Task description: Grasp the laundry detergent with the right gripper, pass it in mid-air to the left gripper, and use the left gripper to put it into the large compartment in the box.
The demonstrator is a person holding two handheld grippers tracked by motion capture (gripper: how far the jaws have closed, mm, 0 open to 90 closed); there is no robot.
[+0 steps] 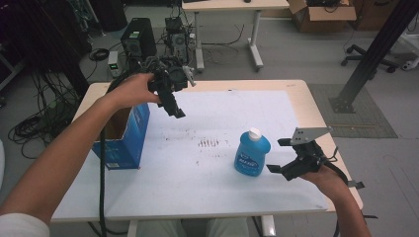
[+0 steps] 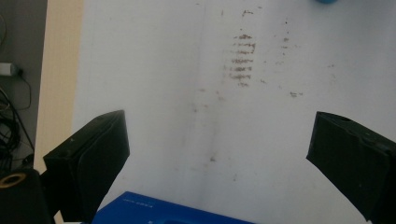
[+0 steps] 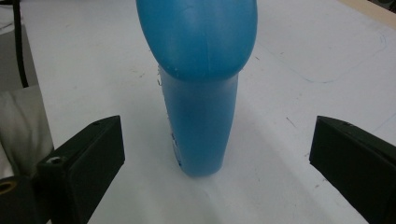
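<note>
The translucent blue plastic bottle (image 1: 252, 154) has a white cap; the open cardboard box (image 1: 123, 134) is blue; the white tabletop (image 1: 232, 113) carries brown smudges.

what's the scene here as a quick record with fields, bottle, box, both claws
bottle: blue bottle with white cap, upright on the white mat, right of centre
box: blue box, open top, standing at the mat's left edge
left claw: left claw open, raised above the mat beside the box, holding nothing
right claw: right claw open, level with the bottle, just to its right; in the right gripper view the bottle stands between the jaws, untouched
marks: brown smudges on the mat between box and bottle
</note>
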